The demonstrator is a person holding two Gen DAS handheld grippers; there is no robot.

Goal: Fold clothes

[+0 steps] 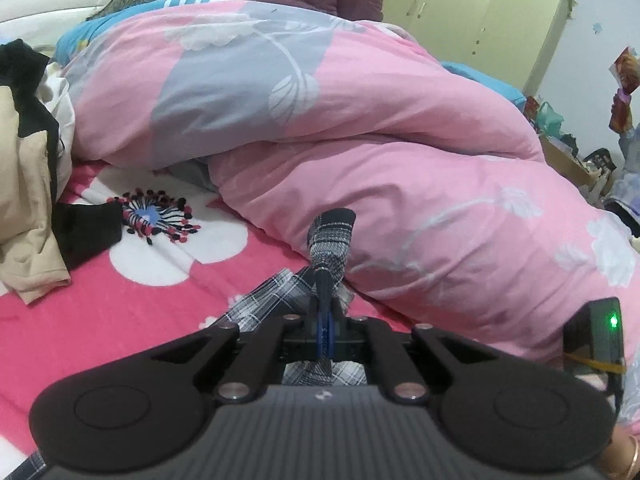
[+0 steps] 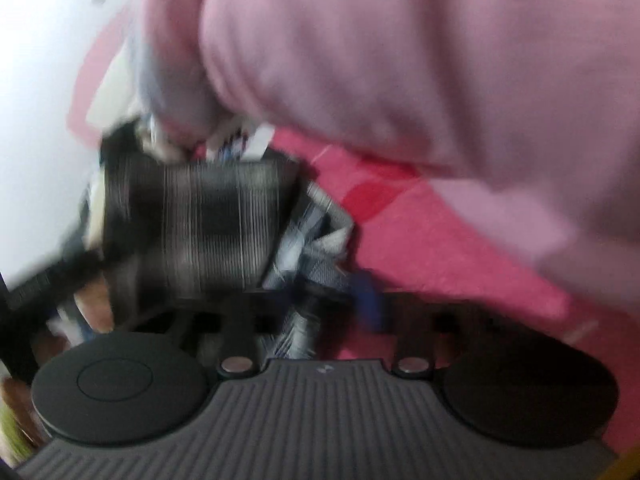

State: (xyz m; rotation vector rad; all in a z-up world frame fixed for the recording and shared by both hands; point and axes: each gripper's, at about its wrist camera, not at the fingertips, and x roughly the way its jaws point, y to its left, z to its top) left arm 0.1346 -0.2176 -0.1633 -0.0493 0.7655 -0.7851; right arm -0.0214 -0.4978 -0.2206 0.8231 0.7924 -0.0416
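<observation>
A grey and black plaid garment [image 1: 331, 236] lies on the pink flowered bed sheet [image 1: 120, 304], right beside the pink quilt. My left gripper [image 1: 326, 312] is shut on a fold of it, and a strip of the cloth stands up beyond the blue pads [image 1: 325, 338]. The right wrist view is blurred by motion. There the same plaid garment [image 2: 200, 224] hangs bunched to the left, and my right gripper [image 2: 340, 300] is shut on a twisted part of it next to a blue pad [image 2: 370, 300].
A bulky pink and grey quilt [image 1: 360, 128] fills the middle and right of the bed and looms over the right gripper [image 2: 400, 60]. A heap of beige and black clothes [image 1: 28, 184] sits at the left. A cream wardrobe [image 1: 480, 12] stands behind.
</observation>
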